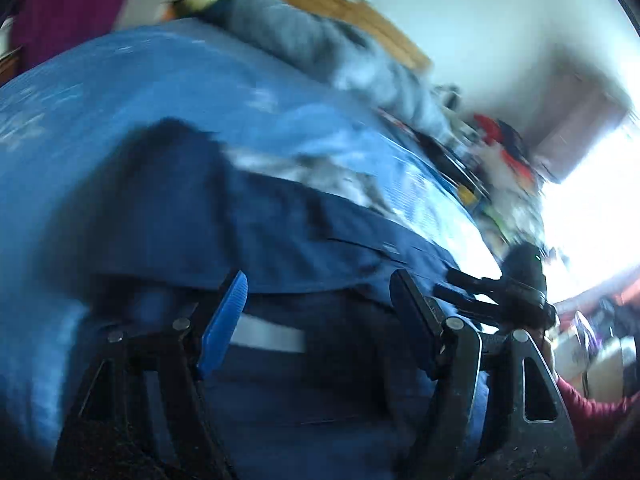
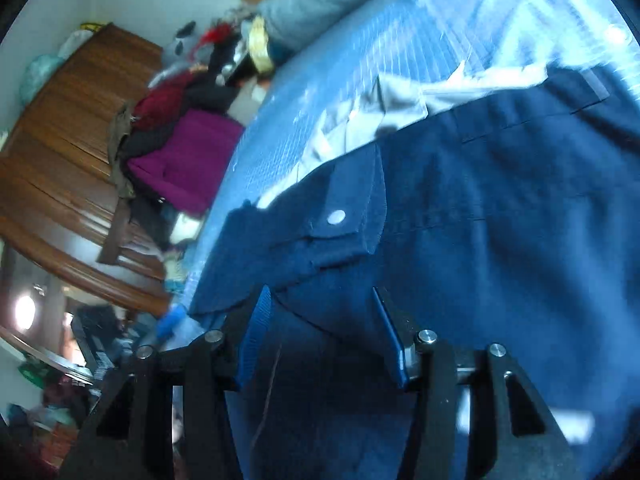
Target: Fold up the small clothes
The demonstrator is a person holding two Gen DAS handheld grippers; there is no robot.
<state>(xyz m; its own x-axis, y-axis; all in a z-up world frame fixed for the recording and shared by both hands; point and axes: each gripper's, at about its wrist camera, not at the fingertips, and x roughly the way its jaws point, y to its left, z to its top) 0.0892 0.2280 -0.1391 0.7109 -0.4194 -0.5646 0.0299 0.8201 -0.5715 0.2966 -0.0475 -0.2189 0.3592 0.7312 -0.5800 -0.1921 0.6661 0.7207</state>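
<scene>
A dark navy pair of small pants (image 1: 280,236) lies spread on a blue bed sheet (image 1: 100,112). In the right wrist view the pants (image 2: 480,220) show a waistband flap with a silver snap button (image 2: 336,217). My left gripper (image 1: 320,304) is open, its blue fingers (image 1: 224,320) over the near edge of the pants, close to a white label. My right gripper (image 2: 320,328) is open, its fingers astride the waistband corner. The other gripper (image 1: 516,284) shows at the right of the left wrist view. Both views are motion-blurred.
A grey garment (image 2: 400,96) lies under the pants' far edge. A grey pillow or blanket (image 1: 320,40) sits at the head of the bed. Beside the bed are a purple cushion (image 2: 188,160), piled clothes and a wooden cabinet (image 2: 60,140).
</scene>
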